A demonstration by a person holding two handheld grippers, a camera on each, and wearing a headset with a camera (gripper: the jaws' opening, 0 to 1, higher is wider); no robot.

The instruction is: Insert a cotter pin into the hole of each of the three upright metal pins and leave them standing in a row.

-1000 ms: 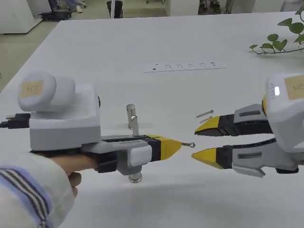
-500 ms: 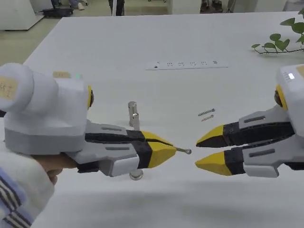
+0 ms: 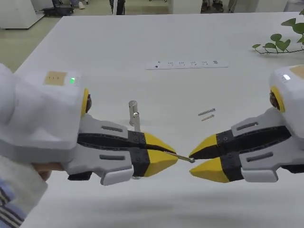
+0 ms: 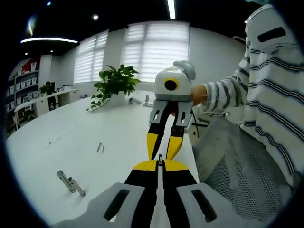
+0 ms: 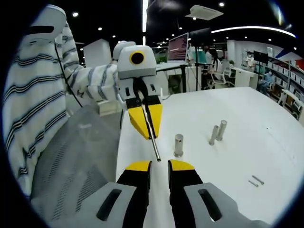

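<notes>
White table (image 3: 142, 42), cotter pin (image 3: 184, 158) in closed left gripper (image 3: 174, 156), tip at mouth of open right gripper (image 3: 191, 164)

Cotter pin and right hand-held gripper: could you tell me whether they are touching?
Apart. In the right gripper view the cotter pin tip sits between the open jaws of the right hand-held gripper, with table showing on both sides.

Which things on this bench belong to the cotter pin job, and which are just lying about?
Job in hand:
left gripper, shut on a cotter pin
right gripper, open
upright metal pins
spare cotter pins

Lying about:
power strip
plant
</notes>
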